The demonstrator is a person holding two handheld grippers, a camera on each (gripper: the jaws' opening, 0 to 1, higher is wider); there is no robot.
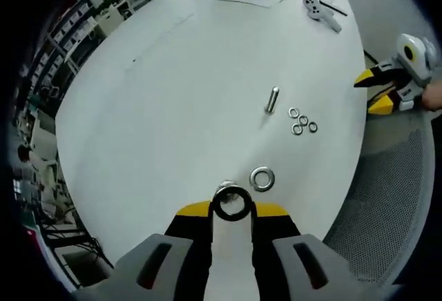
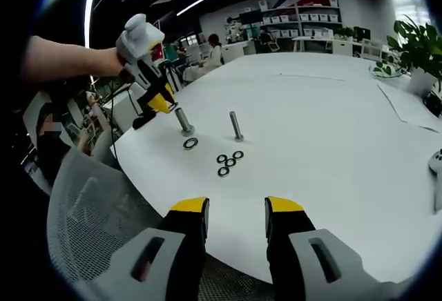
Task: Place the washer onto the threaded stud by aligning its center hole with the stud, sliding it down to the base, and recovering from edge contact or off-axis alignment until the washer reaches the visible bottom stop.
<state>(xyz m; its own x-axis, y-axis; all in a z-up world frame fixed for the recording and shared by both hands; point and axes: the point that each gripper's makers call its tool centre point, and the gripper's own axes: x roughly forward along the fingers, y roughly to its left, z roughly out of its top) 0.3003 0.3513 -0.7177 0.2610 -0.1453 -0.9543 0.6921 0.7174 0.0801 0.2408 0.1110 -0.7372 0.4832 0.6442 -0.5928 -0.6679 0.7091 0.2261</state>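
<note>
Between my left gripper's (image 1: 232,208) yellow tips sits a dark washer (image 1: 231,203), flat, with the jaws shut on it. It hangs right at the top of the near stud (image 2: 184,123), whose metal tip shows at the washer's far rim; whether the hole is over the stud I cannot tell. A loose washer (image 1: 262,178) lies by that stud's base. A second upright stud (image 1: 273,99) stands farther out, with three small washers (image 1: 302,121) next to it. My right gripper (image 2: 235,212) is open and holds nothing, at the table's edge.
The round white table (image 1: 173,94) carries a game controller (image 1: 321,7), papers and a plant (image 2: 414,45) on its far side. A grey mesh chair (image 2: 90,225) stands under my right gripper. People sit at desks in the background.
</note>
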